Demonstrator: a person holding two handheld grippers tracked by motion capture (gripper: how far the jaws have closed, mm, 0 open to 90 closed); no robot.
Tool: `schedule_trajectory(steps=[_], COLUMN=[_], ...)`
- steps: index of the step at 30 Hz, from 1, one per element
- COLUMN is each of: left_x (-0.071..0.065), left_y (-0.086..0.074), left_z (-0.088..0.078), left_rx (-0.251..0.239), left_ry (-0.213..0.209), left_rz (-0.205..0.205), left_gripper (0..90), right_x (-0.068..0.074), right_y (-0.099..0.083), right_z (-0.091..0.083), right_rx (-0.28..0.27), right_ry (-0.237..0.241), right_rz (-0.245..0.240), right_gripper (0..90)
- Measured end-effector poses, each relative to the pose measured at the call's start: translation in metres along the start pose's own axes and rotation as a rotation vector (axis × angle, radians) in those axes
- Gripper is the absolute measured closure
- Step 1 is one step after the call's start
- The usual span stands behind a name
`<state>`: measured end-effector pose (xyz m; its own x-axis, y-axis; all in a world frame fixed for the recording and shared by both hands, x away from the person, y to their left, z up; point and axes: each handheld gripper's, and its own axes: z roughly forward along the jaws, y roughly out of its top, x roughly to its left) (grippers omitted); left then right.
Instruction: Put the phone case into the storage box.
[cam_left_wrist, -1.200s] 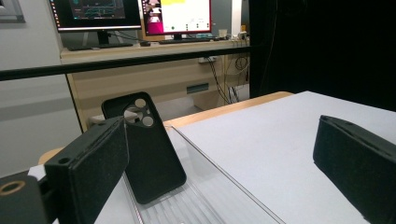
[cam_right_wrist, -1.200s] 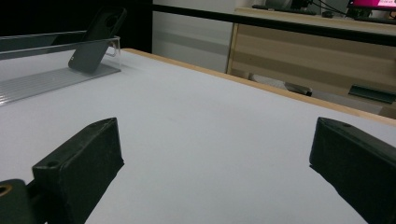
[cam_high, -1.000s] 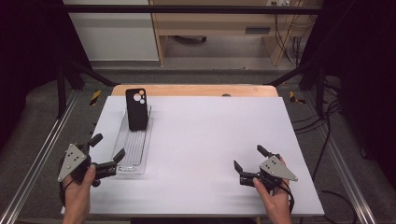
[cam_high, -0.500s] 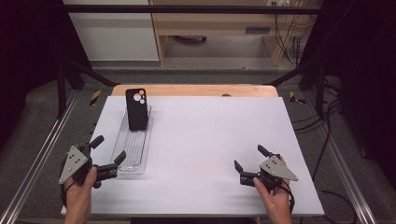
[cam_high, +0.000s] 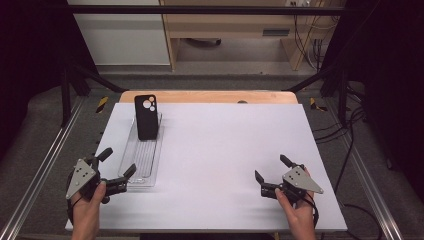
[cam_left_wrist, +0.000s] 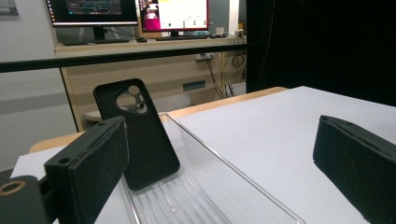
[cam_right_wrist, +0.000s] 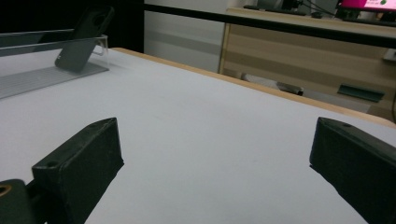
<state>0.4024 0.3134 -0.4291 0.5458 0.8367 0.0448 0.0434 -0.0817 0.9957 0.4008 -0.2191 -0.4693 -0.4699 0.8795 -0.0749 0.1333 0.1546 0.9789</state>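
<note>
A black phone case (cam_high: 146, 116) leans upright against the far end of a clear plastic tray (cam_high: 142, 162) on the left of the white table. In the left gripper view the phone case (cam_left_wrist: 140, 133) stands in the tray (cam_left_wrist: 205, 186) just beyond the jaws. My left gripper (cam_high: 117, 162) is open at the tray's near end, its jaws astride that corner, nothing held. My right gripper (cam_high: 271, 169) is open over the bare table at the near right. The right gripper view has the phone case (cam_right_wrist: 84, 39) far off at upper left.
The white tabletop (cam_high: 235, 145) has a wooden edge (cam_high: 210, 96) at the back. Metal frame rails (cam_high: 45, 165) run along both sides. A desk with monitors (cam_left_wrist: 135, 11) stands behind the table.
My left gripper has shifted slightly right and back toward the near end of the tray. The right gripper has stayed put.
</note>
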Motion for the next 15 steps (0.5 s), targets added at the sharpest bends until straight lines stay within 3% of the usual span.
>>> schedule_trajectory(steps=[15], left_x=[-0.001], left_y=[-0.012], left_z=[-0.003], left_rx=[0.000], left_ry=[0.019], left_rz=[-0.004], left_gripper=[3.0], right_x=[-0.016], right_y=[-0.005], right_z=[-0.004], right_rx=[0.000], right_ry=[-0.006], right_rz=[-0.024], right_gripper=[3.2])
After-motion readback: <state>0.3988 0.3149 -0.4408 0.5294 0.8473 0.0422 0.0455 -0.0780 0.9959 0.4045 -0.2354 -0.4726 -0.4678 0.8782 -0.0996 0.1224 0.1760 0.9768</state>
